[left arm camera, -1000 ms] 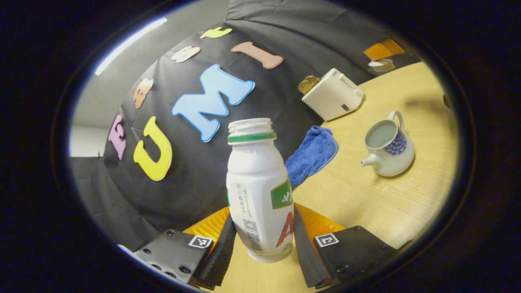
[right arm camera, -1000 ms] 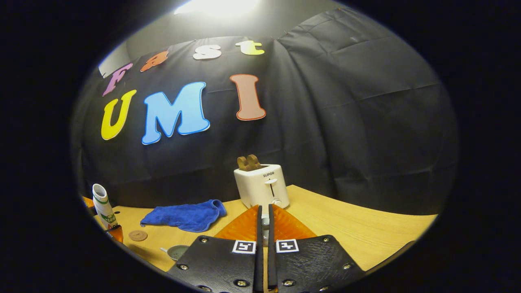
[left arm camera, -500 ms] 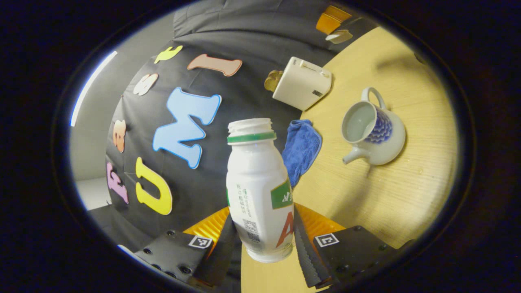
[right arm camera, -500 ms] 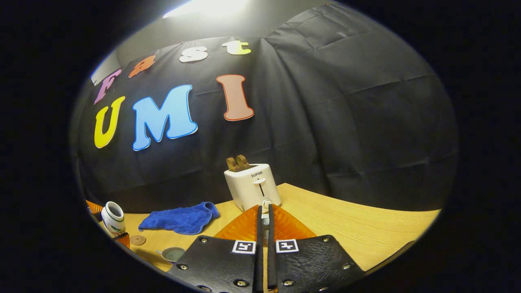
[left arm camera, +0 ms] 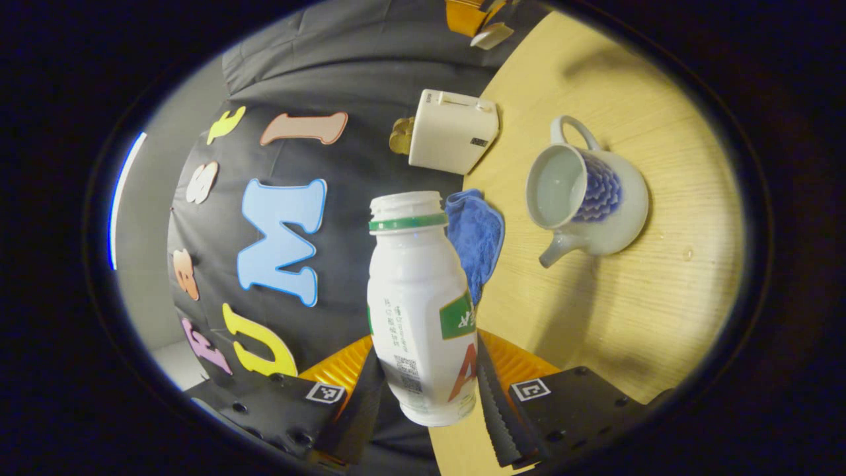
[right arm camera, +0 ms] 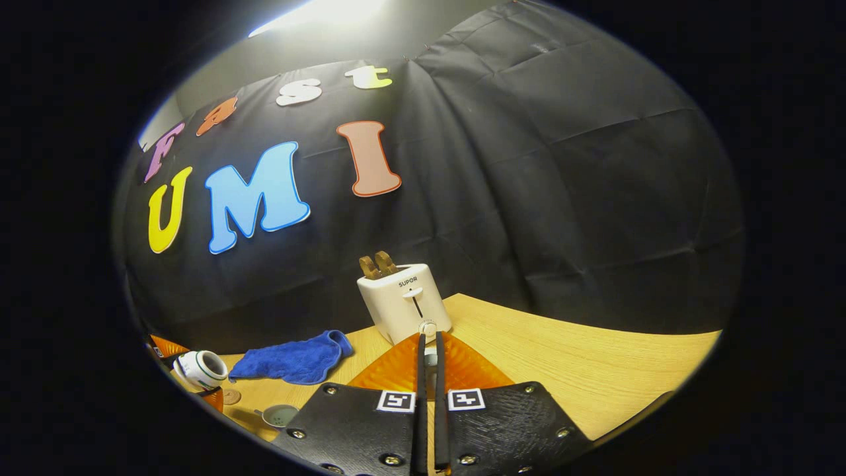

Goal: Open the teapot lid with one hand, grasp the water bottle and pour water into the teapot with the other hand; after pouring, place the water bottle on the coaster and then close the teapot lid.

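Note:
My left gripper (left arm camera: pixel 428 360) is shut on a white water bottle (left arm camera: pixel 416 297) with a green neck ring and no cap. The bottle is tipped far over, its mouth still left of the teapot (left arm camera: pixel 585 198). That blue-patterned white pot stands lidless on the wooden table (left arm camera: pixel 634 317), pale liquid inside. My right gripper (right arm camera: pixel 429 347) is held high and pinches a small white piece, the teapot lid (right arm camera: pixel 430 360). In the right gripper view the tilted bottle (right arm camera: pixel 201 369) hangs at far left above the round coaster (right arm camera: pixel 231 396) and the teapot (right arm camera: pixel 281 415).
A white toaster (right arm camera: pixel 404 301) with toast in its slots stands at the back of the table by the black wall. A blue cloth (right arm camera: pixel 291 358) lies left of it, behind the teapot. A few water drops (left arm camera: pixel 687 253) sit beside the pot.
The left gripper has rolled the bottle from upright to strongly tilted and brought it nearer the teapot. The right gripper has kept the lid held up, drifting slightly.

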`<state>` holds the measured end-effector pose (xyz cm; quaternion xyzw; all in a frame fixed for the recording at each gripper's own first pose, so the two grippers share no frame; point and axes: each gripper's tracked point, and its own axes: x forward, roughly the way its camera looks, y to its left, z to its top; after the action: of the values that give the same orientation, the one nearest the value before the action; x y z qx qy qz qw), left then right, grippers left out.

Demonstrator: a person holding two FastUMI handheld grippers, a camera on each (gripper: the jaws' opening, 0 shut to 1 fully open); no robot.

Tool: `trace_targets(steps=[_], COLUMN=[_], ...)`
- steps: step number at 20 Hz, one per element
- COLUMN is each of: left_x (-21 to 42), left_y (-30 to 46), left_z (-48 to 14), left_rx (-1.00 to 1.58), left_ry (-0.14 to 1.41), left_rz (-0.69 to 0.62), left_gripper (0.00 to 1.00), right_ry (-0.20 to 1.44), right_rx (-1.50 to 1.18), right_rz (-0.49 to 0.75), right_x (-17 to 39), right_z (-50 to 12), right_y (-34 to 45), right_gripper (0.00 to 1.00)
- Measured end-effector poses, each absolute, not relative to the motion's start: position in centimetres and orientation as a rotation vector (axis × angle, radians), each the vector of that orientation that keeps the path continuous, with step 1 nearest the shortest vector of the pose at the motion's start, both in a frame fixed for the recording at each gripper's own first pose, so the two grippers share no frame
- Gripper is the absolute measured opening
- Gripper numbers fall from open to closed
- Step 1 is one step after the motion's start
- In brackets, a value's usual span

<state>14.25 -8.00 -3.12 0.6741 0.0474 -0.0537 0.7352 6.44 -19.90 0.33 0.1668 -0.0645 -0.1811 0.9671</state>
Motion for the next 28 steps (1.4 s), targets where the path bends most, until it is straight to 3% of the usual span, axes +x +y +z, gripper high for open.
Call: trace_targets(steps=[14, 15, 19, 22, 23, 24, 28], left_x=[15.0, 15.0, 15.1, 15.1, 15.0, 15.0, 14.6], left_y=[-8.3, -8.3, -8.3, -8.5, -8.6, -8.7, -8.8], left_z=[-2.6, -2.4, -2.1, -1.7, -1.4, -1.4, -1.0], left_rx=[1.724, 1.74, 1.784, 1.818, 1.83, 1.835, 1.852], left_ry=[0.077, 0.068, 0.054, 0.041, 0.034, 0.031, 0.019], left_rz=[-0.092, -0.085, -0.081, -0.072, -0.071, -0.071, -0.068], left_gripper=[0.82, 0.77, 0.76, 0.77, 0.82, 0.77, 0.76], right_ry=[-0.119, -0.118, -0.12, -0.12, -0.12, -0.12, -0.119], right_rx=[0.323, 0.321, 0.319, 0.326, 0.328, 0.331, 0.336], right_rz=[-0.34, -0.339, -0.342, -0.344, -0.344, -0.345, -0.344], right_x=[6.8, 6.9, 6.8, 6.7, 6.7, 6.7, 6.7], right_z=[0.3, 0.3, 0.4, 0.3, 0.3, 0.3, 0.2], right_y=[-19.0, -19.0, -19.1, -19.2, -19.3, -19.3, -19.4], right_gripper=[0.04, 0.04, 0.04, 0.04, 0.04, 0.04, 0.04])
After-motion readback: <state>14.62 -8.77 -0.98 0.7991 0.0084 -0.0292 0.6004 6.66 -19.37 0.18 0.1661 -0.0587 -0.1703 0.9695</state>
